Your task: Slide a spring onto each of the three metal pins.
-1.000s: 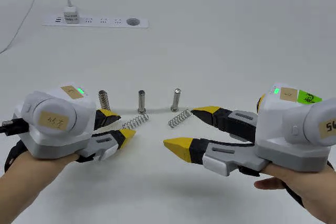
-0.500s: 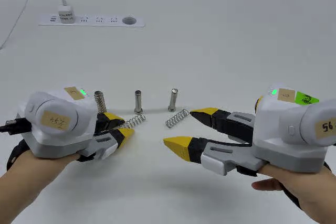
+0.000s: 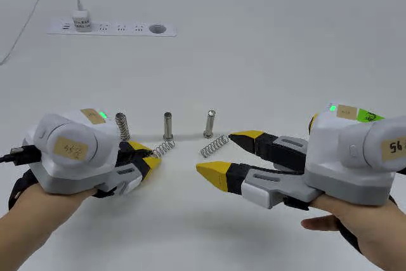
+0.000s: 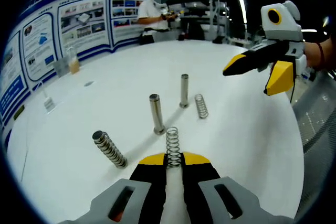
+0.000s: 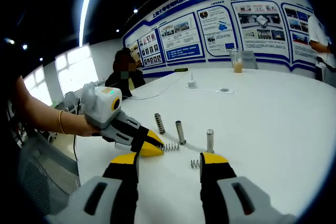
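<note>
Wire spring [image 4: 172, 141]: light, bendy, probably flops; left gripper [image 4: 173, 159] pinches its near end, leaving far end free for pin [image 4: 156, 114]; right gripper [image 3: 229, 153] spread.

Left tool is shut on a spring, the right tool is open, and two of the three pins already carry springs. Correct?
Not quite: one pin is loaded, not two. In the left gripper view only the nearest pin carries a fitted spring; the middle pin and the far pin are bare. The left tool is shut on a loose spring and the right tool is open.
</note>
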Demonstrator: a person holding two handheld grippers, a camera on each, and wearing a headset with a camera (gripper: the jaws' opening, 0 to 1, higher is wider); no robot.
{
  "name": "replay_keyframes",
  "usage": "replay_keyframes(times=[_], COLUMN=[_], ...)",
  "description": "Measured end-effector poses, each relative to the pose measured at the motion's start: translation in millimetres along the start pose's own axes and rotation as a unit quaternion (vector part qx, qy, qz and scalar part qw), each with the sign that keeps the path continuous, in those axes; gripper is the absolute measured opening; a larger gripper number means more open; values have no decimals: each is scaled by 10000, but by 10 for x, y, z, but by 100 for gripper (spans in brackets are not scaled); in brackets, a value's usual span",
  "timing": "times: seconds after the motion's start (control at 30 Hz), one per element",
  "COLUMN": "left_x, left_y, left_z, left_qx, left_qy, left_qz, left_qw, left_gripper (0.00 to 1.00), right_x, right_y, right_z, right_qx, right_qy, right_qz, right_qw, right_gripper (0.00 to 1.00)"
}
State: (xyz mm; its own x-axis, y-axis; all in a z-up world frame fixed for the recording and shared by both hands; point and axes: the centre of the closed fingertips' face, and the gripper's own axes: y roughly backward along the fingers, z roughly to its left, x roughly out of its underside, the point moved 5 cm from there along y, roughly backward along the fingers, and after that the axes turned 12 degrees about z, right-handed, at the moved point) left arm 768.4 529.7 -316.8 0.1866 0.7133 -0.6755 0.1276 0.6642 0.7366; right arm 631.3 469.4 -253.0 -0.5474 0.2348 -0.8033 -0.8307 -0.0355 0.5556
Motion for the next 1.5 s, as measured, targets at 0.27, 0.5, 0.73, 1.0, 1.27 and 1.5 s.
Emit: replay_keyframes(times=[0.27, 0.5, 0.73, 1.0, 1.27, 1.5], left_x=[-7, -130, -253, -358, -458, -513], left_y=[152, 364, 545, 737, 904, 968], left_z=[-81, -169, -255, -322, -365, -409], left_qx=[-50, -132, -180, -235, -312, -302], left_qy=[-128, -78, -17, 65, 226, 296], left_qz=[-125, -547, -958, -1361, -1710, -1895], left_qw=[9998, 9984, 9952, 9904, 9845, 9810], left_gripper=[10, 10, 10, 10, 10, 10], right_x=[-54, -192, -337, -449, -499, -552], right_y=[0, 1, -34, -78, -110, -145], right_z=[-4, 42, 110, 169, 247, 322], right_qx=[-12, -178, -359, -667, -913, -1228], right_qy=[-310, -721, -879, -1405, -1785, -2252], right_qz=[-18, -313, -489, -692, -729, -894], right_qw=[9995, 9967, 9943, 9854, 9770, 9624], right_gripper=[48, 48, 45, 41, 32, 27])
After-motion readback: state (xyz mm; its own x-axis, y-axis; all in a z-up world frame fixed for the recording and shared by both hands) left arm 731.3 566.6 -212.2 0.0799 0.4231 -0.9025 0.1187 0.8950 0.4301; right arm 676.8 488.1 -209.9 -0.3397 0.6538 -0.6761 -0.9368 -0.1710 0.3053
